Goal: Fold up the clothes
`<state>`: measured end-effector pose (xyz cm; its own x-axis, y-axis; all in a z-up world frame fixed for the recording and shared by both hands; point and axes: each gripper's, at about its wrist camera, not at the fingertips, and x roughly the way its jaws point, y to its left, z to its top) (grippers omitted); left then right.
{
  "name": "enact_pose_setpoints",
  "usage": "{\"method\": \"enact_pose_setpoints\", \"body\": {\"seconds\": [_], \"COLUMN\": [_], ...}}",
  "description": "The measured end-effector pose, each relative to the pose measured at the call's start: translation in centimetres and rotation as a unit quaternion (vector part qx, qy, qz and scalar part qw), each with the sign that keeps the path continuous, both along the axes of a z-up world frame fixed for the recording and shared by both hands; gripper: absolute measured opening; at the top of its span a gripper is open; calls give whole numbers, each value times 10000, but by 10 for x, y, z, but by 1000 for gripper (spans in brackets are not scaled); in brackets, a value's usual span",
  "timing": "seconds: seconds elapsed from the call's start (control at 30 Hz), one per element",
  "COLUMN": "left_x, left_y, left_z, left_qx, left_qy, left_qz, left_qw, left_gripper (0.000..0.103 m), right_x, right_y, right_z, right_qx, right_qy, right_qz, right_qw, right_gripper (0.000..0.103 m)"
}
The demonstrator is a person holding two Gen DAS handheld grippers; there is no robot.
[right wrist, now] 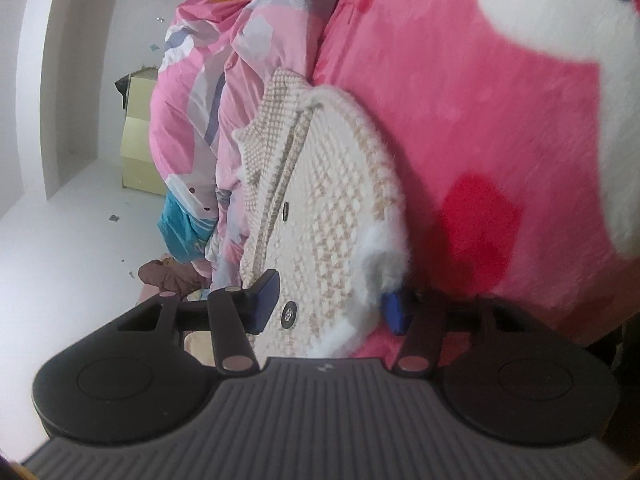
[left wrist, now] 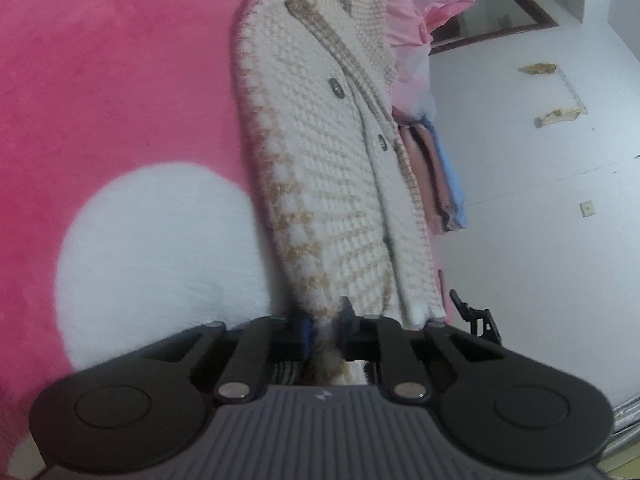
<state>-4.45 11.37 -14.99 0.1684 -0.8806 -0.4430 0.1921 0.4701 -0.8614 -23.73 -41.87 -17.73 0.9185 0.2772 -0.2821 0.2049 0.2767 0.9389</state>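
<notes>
A cream and beige knit cardigan (left wrist: 320,152) with dark buttons lies stretched out on a pink fleece blanket (left wrist: 100,80) that has white patches. In the left wrist view my left gripper (left wrist: 325,330) is shut on the cardigan's near edge, with fabric pinched between its blue pads. The right wrist view shows the same cardigan (right wrist: 332,208) from its other end. There my right gripper (right wrist: 330,308) is open, its fingers wide apart on either side of the cardigan's near edge. One blue pad (right wrist: 266,300) rests over the button side and the other by the fuzzy edge.
A crumpled pink patterned quilt (right wrist: 208,92) is piled beside the cardigan. Folded pink and blue fabric (left wrist: 436,184) sits at the bed's edge. A white wall (left wrist: 540,220), a wooden frame (left wrist: 492,16) and a pale yellow box (right wrist: 140,140) lie beyond.
</notes>
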Motion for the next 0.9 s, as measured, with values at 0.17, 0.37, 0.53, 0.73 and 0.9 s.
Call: {"method": "enact_pose_setpoints", "body": {"seconds": [0.17, 0.37, 0.53, 0.73, 0.9], "left_x": [0, -6, -16, -22, -27], "left_y": [-12, -19, -18, -12, -10], "left_z": [6, 14, 25, 40, 50], "left_qx": [222, 554, 764, 560, 591], "left_qy": [-233, -498, -829, -948, -1041], "left_qz": [-248, -381, -387, -443, -463], "left_qw": [9992, 9965, 9929, 9929, 9917], "left_gripper": [14, 10, 7, 6, 6], "right_x": [10, 16, 11, 7, -1], "right_y": [8, 18, 25, 34, 39], "right_z": [1, -1, 9, 34, 41], "right_qx": [-36, -201, -479, -959, -1087], "right_qy": [24, 172, 79, -23, -108], "right_qz": [50, 37, -78, -102, -104], "right_qw": [10000, 9996, 9988, 9953, 9940], "right_gripper": [45, 13, 6, 5, 5]}}
